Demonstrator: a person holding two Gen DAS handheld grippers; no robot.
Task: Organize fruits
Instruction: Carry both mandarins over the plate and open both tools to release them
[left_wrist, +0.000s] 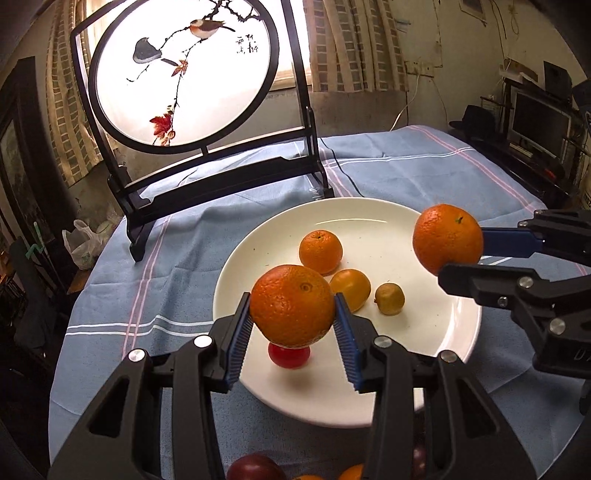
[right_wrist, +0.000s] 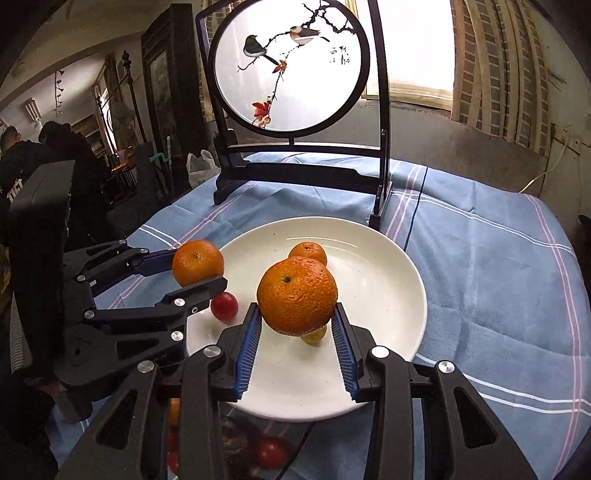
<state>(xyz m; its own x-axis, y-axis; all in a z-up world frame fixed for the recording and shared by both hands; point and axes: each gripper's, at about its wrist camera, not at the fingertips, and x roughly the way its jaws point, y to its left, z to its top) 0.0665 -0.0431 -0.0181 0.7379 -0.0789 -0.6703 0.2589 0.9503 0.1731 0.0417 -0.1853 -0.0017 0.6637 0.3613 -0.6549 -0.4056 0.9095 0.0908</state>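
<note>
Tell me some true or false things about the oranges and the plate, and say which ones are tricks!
1. Each pair of tongs is holding an orange. True: the left tongs grip one orange and the right tongs grip another orange.
2. The white plate has nothing on it. False: a small orange, a yellow fruit, a little greenish fruit and a red fruit lie on it.
3. The plate sits on a blue cloth. True.
4. The round screen shows a fish. False: it shows two birds on a branch.
5. The red fruit is held by tongs. False: it rests on the plate.
</note>
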